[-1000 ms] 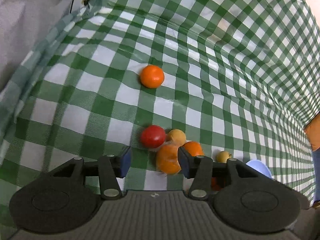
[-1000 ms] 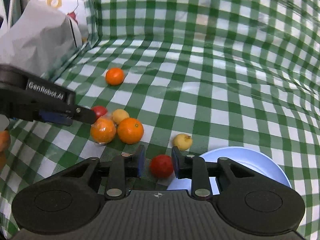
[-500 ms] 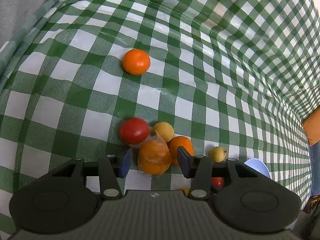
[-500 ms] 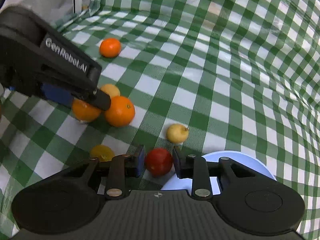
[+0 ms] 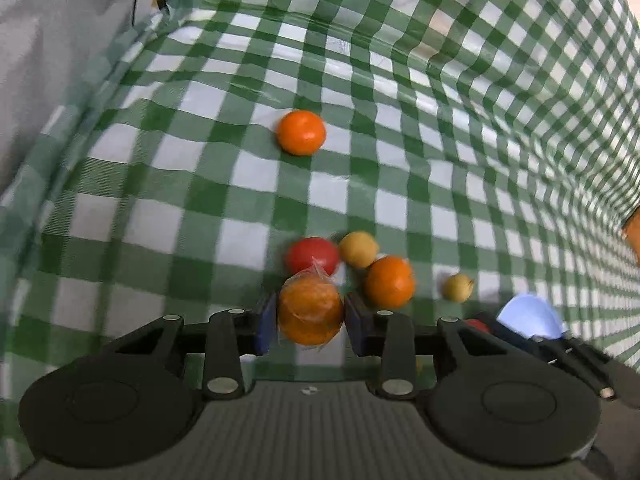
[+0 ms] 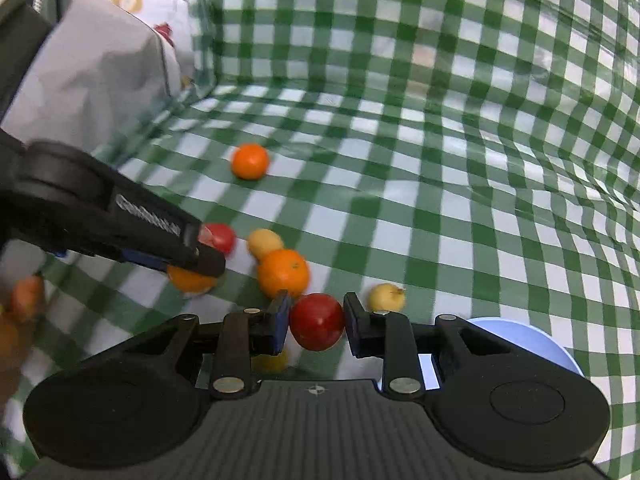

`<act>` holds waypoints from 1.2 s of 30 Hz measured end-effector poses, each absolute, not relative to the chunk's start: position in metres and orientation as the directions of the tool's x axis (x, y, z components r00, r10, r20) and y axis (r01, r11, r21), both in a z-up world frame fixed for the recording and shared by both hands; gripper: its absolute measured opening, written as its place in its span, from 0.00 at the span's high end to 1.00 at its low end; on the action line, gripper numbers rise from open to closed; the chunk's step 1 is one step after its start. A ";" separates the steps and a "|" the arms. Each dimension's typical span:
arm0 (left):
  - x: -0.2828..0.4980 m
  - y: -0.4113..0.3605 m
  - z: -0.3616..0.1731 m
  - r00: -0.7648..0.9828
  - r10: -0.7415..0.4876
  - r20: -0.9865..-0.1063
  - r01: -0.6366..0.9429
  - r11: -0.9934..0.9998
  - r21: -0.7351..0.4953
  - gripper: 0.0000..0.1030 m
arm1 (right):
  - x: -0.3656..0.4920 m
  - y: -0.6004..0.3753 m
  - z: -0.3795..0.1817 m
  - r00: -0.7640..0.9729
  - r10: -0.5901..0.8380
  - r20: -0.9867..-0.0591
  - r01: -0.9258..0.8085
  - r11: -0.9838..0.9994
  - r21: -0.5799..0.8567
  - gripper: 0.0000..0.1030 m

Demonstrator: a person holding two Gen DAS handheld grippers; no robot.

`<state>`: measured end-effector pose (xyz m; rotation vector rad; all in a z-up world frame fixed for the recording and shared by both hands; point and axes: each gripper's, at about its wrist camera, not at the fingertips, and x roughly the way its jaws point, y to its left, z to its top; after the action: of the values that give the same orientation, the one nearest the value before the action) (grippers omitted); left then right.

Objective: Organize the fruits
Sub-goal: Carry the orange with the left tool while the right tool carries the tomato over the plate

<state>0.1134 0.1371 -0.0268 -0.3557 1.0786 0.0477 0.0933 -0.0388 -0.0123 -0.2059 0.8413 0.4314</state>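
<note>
Left gripper, its jaws just closing, now pinches the wrapped orange that lay loose between them a second ago; right gripper still clamps a red fruit beside the blue plate, over the checked cloth.

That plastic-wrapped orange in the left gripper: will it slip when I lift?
Possibly. The wrapped orange wears loose, glossy film that may slide on the fruit. It is round, so it could roll out of the left gripper, whose jaws have just been closing on it.

Home table — gingham tablecloth
</note>
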 end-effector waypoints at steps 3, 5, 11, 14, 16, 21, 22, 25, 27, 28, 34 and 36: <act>0.099 0.141 -0.023 0.470 -0.097 -0.877 -0.203 0.956 -0.214 0.61 | 0.081 -0.038 -0.006 0.577 0.311 -0.755 -0.456 0.890 0.017 0.71; 0.088 0.142 -0.020 0.468 -0.088 -0.879 -0.185 0.963 -0.195 0.61 | 0.070 -0.038 -0.003 0.561 0.321 -0.763 -0.456 0.889 0.038 0.71; 0.048 0.140 -0.016 0.447 -0.070 -0.892 -0.117 0.984 -0.136 0.61 | 0.037 -0.043 -0.006 0.495 0.311 -0.811 -0.456 0.888 0.062 0.71; 0.043 0.138 -0.023 0.411 -0.057 -0.910 -0.093 0.990 -0.103 0.60 | 0.029 -0.045 -0.014 0.471 0.293 -0.832 -0.457 0.888 0.054 0.71; 0.042 0.137 -0.031 0.379 -0.044 -0.925 -0.075 0.994 -0.078 0.60 | 0.028 -0.047 -0.021 0.444 0.286 -0.849 -0.454 0.889 0.062 0.71; 0.041 0.136 -0.038 0.359 -0.034 -0.933 -0.049 0.997 -0.055 0.60 | 0.023 -0.045 -0.040 0.366 0.271 -0.891 -0.478 0.876 0.070 0.70; 0.041 0.136 -0.039 0.358 -0.034 -0.933 -0.049 0.997 -0.055 0.60 | 0.020 -0.045 -0.046 0.362 0.259 -0.895 -0.490 0.870 0.054 0.70; 0.040 0.136 -0.039 0.364 -0.028 -0.931 -0.045 0.998 -0.047 0.60 | 0.020 -0.045 -0.046 0.363 0.262 -0.894 -0.494 0.868 0.054 0.71; 0.041 0.133 -0.037 0.367 -0.025 -0.930 -0.045 0.998 -0.045 0.60 | 0.020 -0.047 -0.044 0.363 0.267 -0.892 -0.492 0.869 0.060 0.71; 0.040 0.134 -0.037 0.371 -0.022 -0.928 -0.047 0.998 -0.043 0.60 | 0.020 -0.048 -0.043 0.366 0.267 -0.891 -0.491 0.869 0.059 0.71; 0.043 0.130 -0.031 0.392 0.009 -0.920 -0.067 0.998 -0.019 0.60 | 0.024 -0.053 -0.035 0.412 0.258 -0.874 -0.475 0.879 0.036 0.71; 0.044 0.128 -0.029 0.406 0.015 -0.914 -0.062 0.998 -0.011 0.60 | 0.025 -0.056 -0.033 0.421 0.257 -0.870 -0.470 0.882 0.033 0.71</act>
<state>0.0438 0.1282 -0.0291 -0.0462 1.1523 0.0487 0.0254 -0.0558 -0.0332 -0.2290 1.0423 0.4599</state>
